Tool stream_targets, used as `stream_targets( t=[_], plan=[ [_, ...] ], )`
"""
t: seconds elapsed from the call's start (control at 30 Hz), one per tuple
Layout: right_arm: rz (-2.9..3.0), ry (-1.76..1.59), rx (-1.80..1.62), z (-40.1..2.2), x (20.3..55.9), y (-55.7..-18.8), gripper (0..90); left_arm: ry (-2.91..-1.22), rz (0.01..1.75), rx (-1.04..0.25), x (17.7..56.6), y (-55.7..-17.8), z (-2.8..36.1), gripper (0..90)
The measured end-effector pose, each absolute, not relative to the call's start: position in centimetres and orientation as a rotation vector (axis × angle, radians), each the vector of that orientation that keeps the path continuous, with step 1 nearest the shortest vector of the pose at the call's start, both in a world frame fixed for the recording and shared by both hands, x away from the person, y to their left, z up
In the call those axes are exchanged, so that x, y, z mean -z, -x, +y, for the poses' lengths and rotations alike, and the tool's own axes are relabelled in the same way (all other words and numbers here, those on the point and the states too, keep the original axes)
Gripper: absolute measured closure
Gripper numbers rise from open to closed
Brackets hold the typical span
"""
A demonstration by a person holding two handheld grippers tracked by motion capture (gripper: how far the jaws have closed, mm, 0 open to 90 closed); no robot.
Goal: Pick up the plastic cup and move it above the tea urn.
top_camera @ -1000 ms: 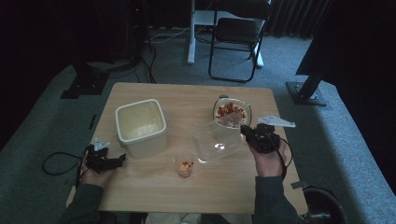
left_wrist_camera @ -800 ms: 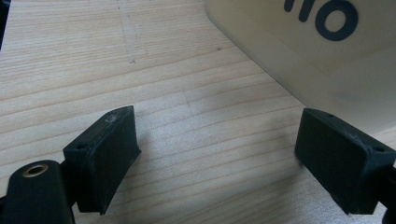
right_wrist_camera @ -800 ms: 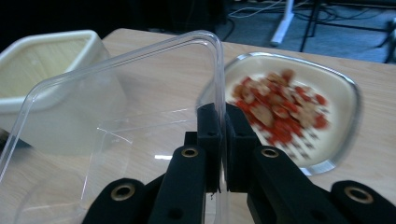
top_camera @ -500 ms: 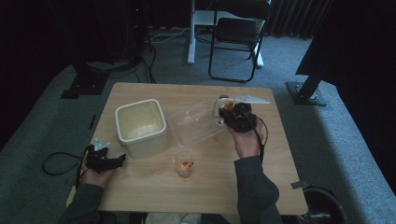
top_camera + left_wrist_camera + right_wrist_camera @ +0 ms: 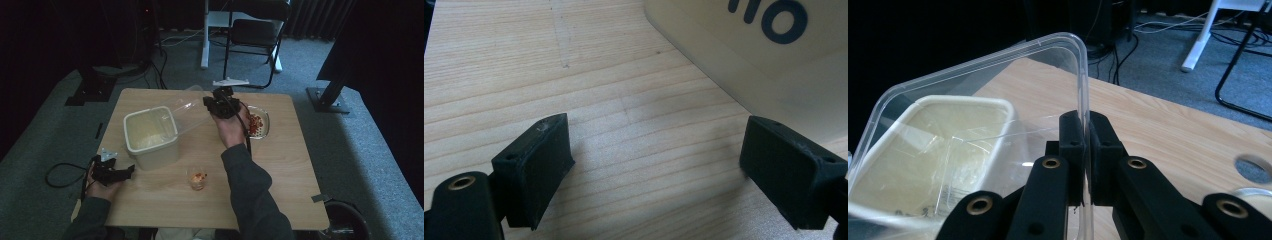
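Fingers of my right gripper point(image 5: 207, 102) pinch the clear lid point(image 5: 187, 112) by its rim, held tilted beside the cream tub point(image 5: 150, 132) on its far side; left gripper point(image 5: 659, 170) rests open near the tub wall; right gripper view: lid point(image 5: 948, 125) stretches toward the tub.

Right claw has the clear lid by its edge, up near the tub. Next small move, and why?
Probably carry the lid a little further over the tub and level it. The right claw is shut on the lid's rim, and the lid hangs tilted, only partly above the open tub. The left claw rests open on the table beside the tub, ready to steady it.
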State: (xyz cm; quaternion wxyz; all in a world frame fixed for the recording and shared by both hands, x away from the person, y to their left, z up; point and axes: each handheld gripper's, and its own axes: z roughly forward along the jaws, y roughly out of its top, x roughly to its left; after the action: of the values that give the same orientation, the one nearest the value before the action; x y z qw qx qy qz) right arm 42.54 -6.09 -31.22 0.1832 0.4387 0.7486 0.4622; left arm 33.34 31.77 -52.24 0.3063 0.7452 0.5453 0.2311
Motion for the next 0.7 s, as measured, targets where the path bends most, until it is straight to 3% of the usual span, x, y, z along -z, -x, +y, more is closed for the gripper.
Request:
stream_targets(
  t=[0.23, 0.3, 0.37, 0.7],
  plan=[
    [2.165, -1.183, -1.203, -1.2, 30.8, -44.3, 85.2, -1.973, 1.443, -0.611, 52.2, -33.3, 31.8, 13.5],
    [2.21, -1.166, -1.265, -0.5, 30.8, -44.5, 67.2, -1.973, 1.443, -0.61, 52.2, -33.3, 31.8, 13.5],
    [2.23, -1.118, -1.291, 0.1, 30.9, -44.2, 60.9, -1.974, 1.442, -0.61, 52.2, -33.3, 31.8, 13.5],
    [2.267, -1.091, -1.386, -0.5, 31.9, -43.5, 56.6, -1.974, 1.441, -0.61, 52.2, -33.3, 31.8, 13.5]
  ],
)
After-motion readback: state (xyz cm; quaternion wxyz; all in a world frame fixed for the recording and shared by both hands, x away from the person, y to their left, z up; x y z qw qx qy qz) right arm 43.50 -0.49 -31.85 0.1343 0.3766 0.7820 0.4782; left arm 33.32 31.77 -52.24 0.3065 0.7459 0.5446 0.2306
